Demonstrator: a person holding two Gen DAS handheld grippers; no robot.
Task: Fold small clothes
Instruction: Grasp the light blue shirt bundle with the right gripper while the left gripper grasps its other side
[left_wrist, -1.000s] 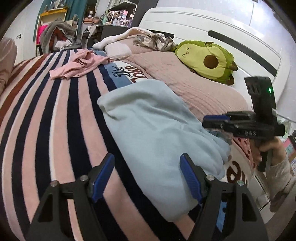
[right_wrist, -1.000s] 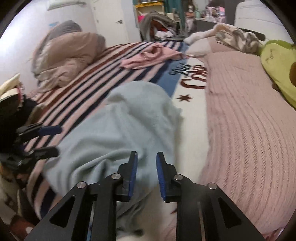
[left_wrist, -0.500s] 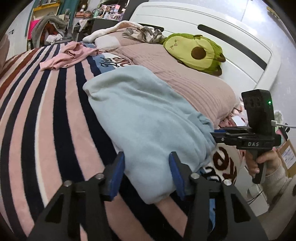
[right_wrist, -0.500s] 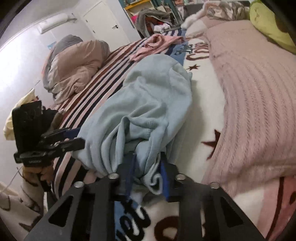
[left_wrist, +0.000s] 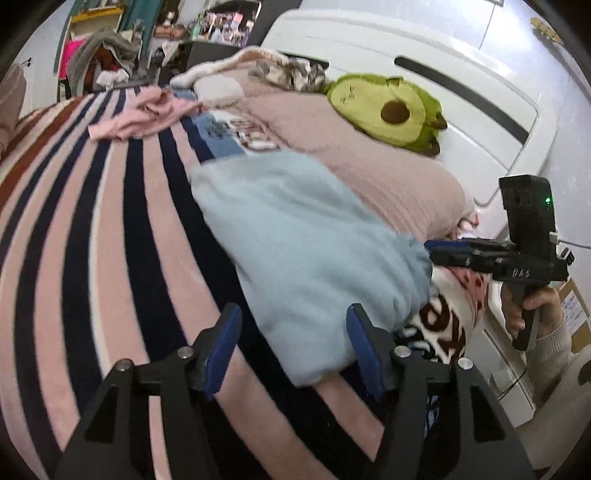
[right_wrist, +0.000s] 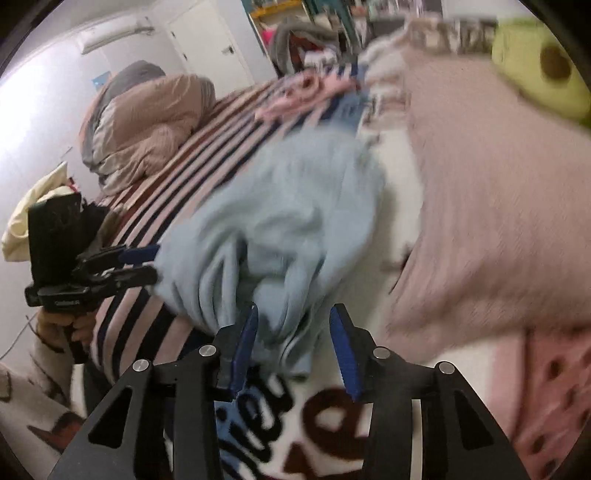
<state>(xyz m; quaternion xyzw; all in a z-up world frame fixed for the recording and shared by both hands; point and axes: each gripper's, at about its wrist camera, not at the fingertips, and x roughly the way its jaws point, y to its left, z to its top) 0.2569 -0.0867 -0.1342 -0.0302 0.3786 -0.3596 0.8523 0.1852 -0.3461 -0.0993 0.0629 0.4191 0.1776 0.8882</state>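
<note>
Open striped blanket (left_wrist: 92, 236) left of light-blue garment (left_wrist: 303, 236); right side hemmed by pink quilt (left_wrist: 399, 177) and avocado plush (left_wrist: 388, 110).

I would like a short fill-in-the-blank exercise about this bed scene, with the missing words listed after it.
1. The garment lying between both hand-held grippers is light ____.
2. The green plush toy near the headboard is shaped like an ____.
3. The blanket under the garment has a pattern of ____.
4. The crumpled garment farther up the bed is ____.

Missing words: blue; avocado; stripes; pink
</note>
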